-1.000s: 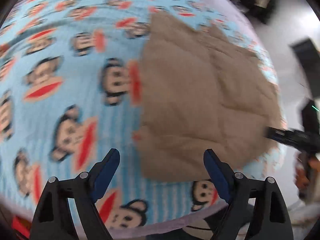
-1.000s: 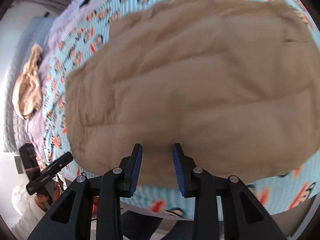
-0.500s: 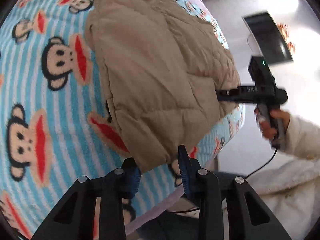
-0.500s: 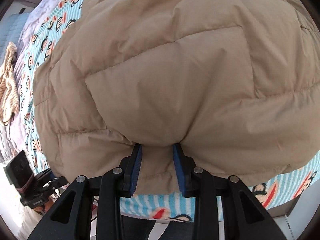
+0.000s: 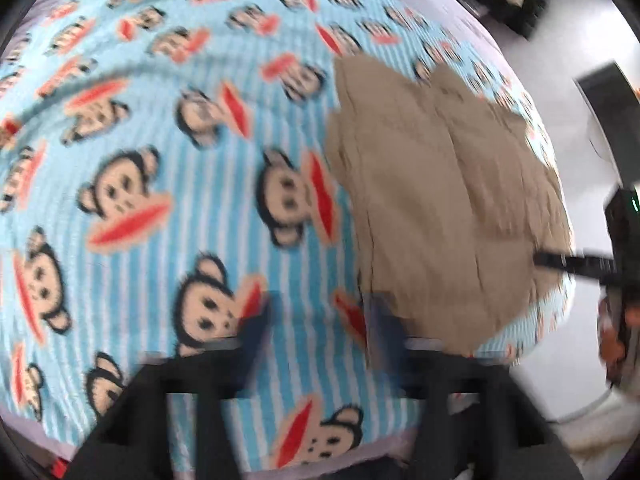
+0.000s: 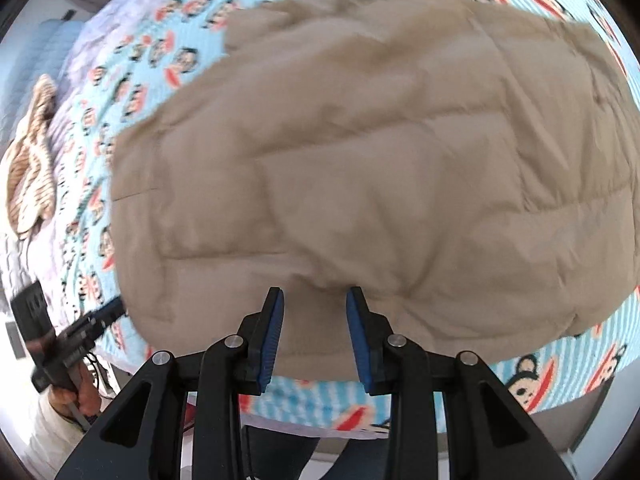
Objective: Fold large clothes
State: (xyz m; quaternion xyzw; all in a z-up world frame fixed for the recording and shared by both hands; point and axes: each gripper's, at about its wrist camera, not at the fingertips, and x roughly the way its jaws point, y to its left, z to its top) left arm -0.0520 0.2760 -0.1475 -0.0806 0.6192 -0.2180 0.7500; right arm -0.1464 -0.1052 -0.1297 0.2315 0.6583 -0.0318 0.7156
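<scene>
The right tool (image 6: 314, 320) is pinching the near hem of the tan jacket (image 6: 380, 152) lying on the bed (image 5: 160, 200). The left tool (image 5: 320, 344) is opening, empty, over the blanket. With only one corner gripped, the puffy jacket is risking slipping or folding askew.

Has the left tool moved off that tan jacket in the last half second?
Yes. The left tool, its jaws opening with nothing between them, now sits over the monkey-print blanket, left of the tan jacket corner it was pinching.

Both grippers are black plastic with blue jaws and silver screws; the person wears a fluffy white sleeve (image 6: 44, 432).
</scene>
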